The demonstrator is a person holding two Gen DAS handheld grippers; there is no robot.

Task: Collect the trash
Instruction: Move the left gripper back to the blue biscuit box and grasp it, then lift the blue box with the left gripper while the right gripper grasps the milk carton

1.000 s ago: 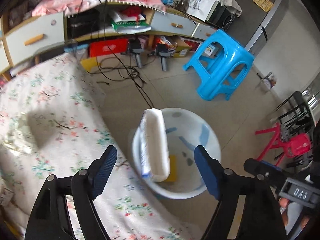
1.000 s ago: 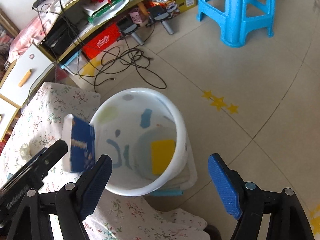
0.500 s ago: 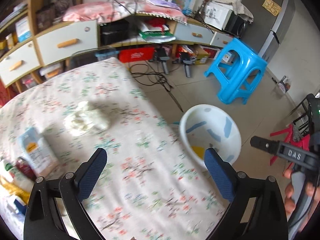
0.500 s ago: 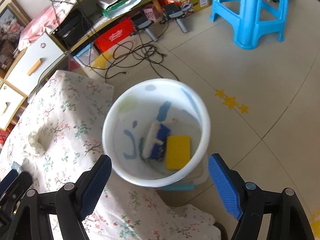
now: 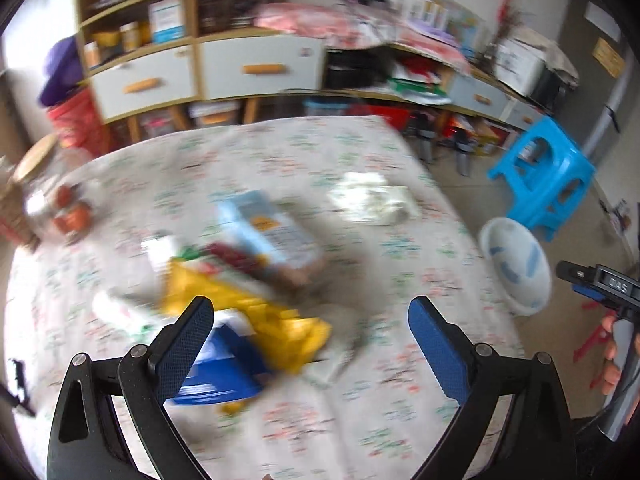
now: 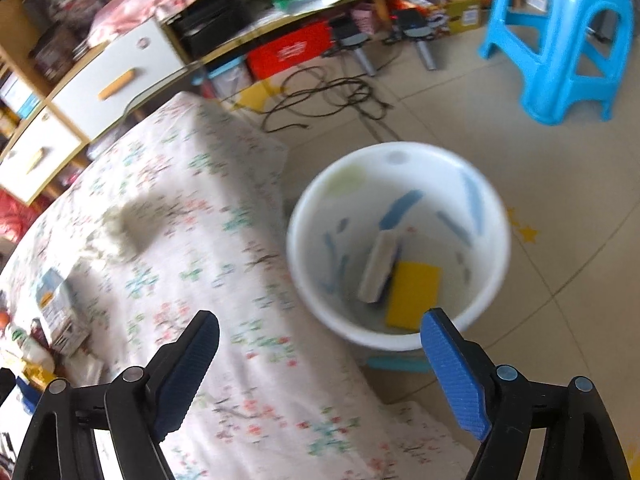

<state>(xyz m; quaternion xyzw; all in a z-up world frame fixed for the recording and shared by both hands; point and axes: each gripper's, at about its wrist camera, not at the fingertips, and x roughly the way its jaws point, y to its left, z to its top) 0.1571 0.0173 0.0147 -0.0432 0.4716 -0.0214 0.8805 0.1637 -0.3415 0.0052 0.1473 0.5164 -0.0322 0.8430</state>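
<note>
The left gripper (image 5: 310, 336) has let go of the white-and-blue carton (image 6: 379, 266), which now lies in the white plastic bucket (image 6: 494, 204) on the floor beside a flat yellow piece (image 6: 414, 294); its jaws, just opened further, stand wide and empty over the heap of trash (image 5: 240, 276) near the left edge of the floral-clothed table (image 5: 400, 400) — apparently the next pickup. The right gripper (image 6: 320, 350), jaws also just widened with nothing between them, hangs above the table's bucket-side edge; a crumpled white tissue (image 5: 372, 200) waits near that edge.
</note>
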